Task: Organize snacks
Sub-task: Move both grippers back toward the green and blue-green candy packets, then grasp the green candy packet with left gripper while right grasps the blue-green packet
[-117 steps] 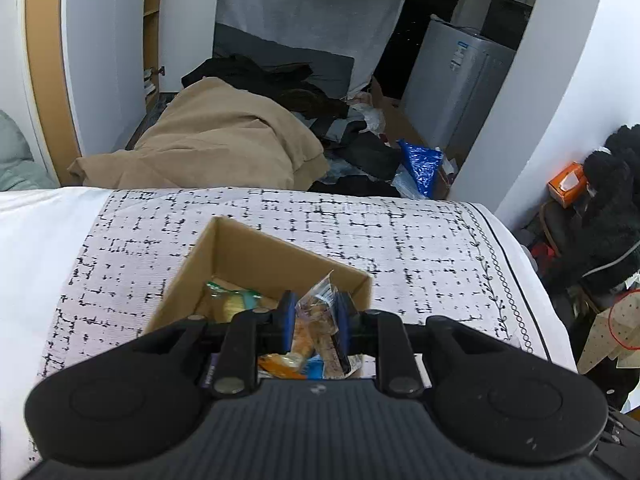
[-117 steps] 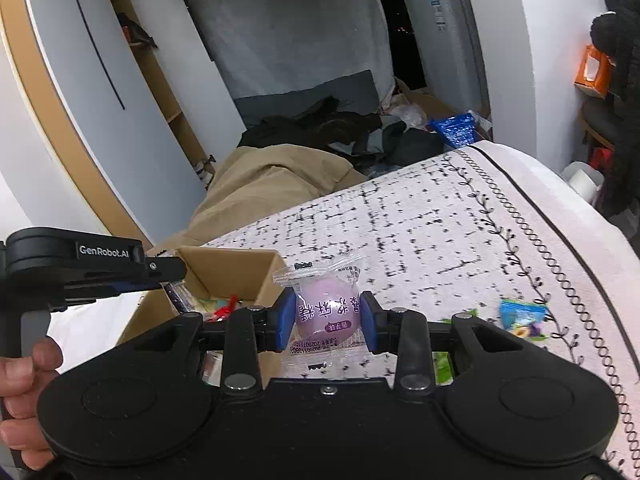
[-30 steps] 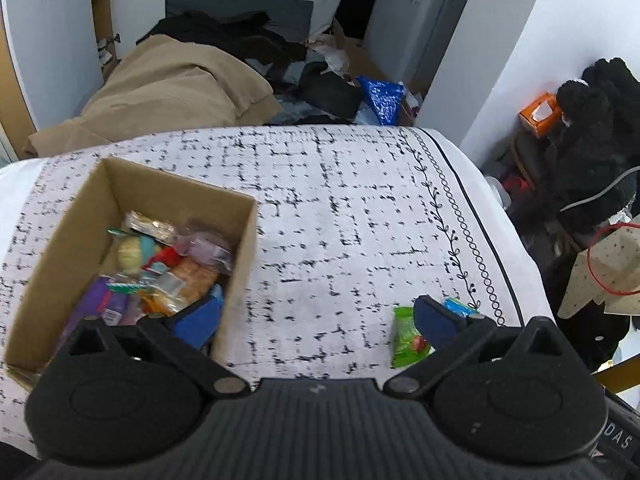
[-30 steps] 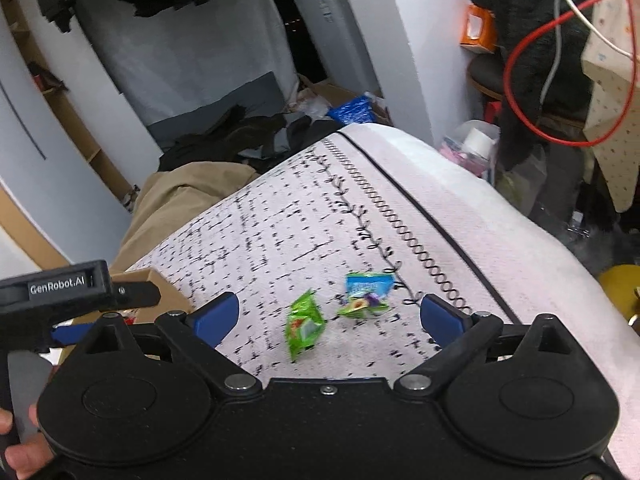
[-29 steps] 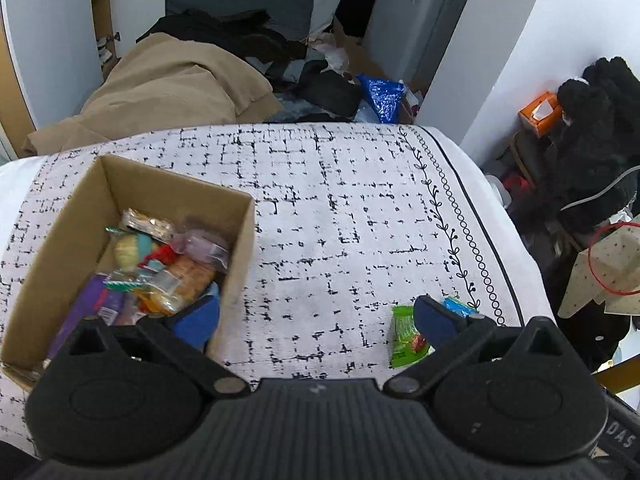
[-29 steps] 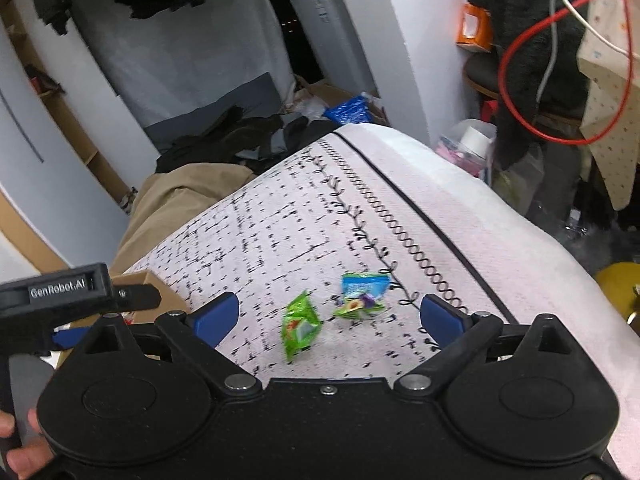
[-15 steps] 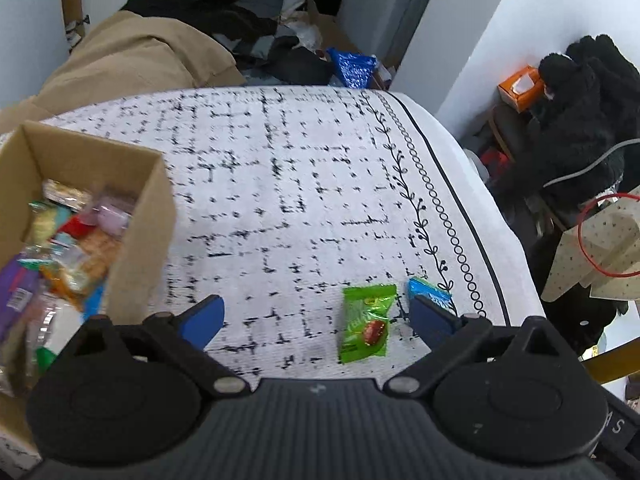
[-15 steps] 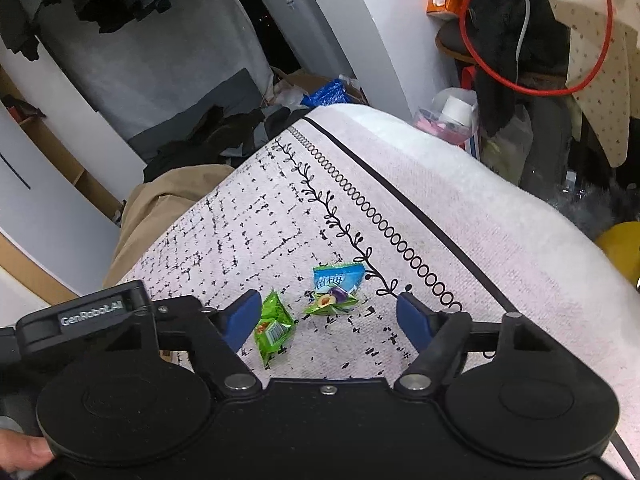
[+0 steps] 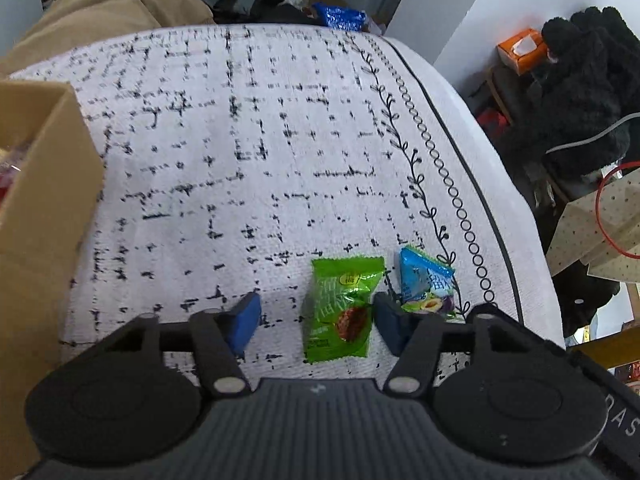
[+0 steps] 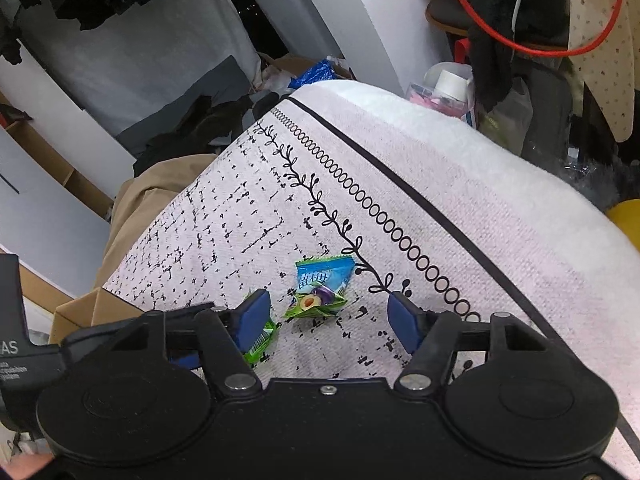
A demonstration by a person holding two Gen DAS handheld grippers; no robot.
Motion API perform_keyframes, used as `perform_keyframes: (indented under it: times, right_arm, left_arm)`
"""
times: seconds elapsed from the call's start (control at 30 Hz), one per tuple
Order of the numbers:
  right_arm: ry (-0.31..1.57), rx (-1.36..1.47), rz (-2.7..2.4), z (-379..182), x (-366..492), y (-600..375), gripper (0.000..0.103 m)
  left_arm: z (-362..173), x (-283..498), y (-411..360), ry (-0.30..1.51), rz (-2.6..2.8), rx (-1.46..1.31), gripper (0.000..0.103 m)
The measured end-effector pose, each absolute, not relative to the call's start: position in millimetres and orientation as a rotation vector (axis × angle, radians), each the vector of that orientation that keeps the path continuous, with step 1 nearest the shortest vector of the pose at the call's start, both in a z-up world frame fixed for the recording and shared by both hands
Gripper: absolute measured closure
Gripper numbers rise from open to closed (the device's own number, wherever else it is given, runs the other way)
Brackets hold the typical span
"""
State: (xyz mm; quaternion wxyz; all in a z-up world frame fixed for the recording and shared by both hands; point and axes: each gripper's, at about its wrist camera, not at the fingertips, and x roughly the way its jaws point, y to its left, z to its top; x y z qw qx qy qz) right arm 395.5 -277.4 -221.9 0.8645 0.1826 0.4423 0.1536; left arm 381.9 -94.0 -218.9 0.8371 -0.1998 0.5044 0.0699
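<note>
2 wrapped snacks are lying side by side on the patterned cloth (image 9: 248,152), waiting to be collected: a green packet (image 9: 340,312) and, just to its right, a blue-and-green packet (image 9: 426,286) near the cloth's looped border. The left gripper (image 9: 316,322) is hovering low over the green packet with its fingers spread apart and empty; the packet is sitting between the 2 blue pads, closer to the right one. The right gripper (image 10: 330,316) is likewise standing open and holding nothing, its pads bracketing the blue-and-green packet (image 10: 320,292), while the green packet (image 10: 260,338) is peeking out partly hidden behind its left pad. The cardboard box (image 9: 44,208), already holding some snacks, is standing at the cloth's left side, well apart from both packets. By the look of it, the pick-up step is in hand, with each gripper lining up on 1 packet. The next move is likely calling for a descent to the cloth, a centring of each packet between the pads, and a firm close on thin crinkly wrappers before the carry to the box.
</note>
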Motion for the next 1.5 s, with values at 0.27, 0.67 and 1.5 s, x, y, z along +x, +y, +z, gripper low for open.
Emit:
perform_keyframes:
  times: [0.27, 0.67, 1.5]
  right_arm:
    - [0.944, 0.369, 0.320, -234, 406, -265, 0.039]
    - [0.933, 0.318, 0.302, -246, 414, -243, 0.038]
    - [0.820, 0.213, 0.451, -193, 380, -210, 0.075]
  left_arm:
    - [-220, 386, -83, 1.045, 0.165, -0.404, 0.073]
    - [-208, 383, -53, 1.020, 0.200, -0.412, 0.073]
    - [-144, 336, -23, 0.911, 0.288, -0.366, 0.073]
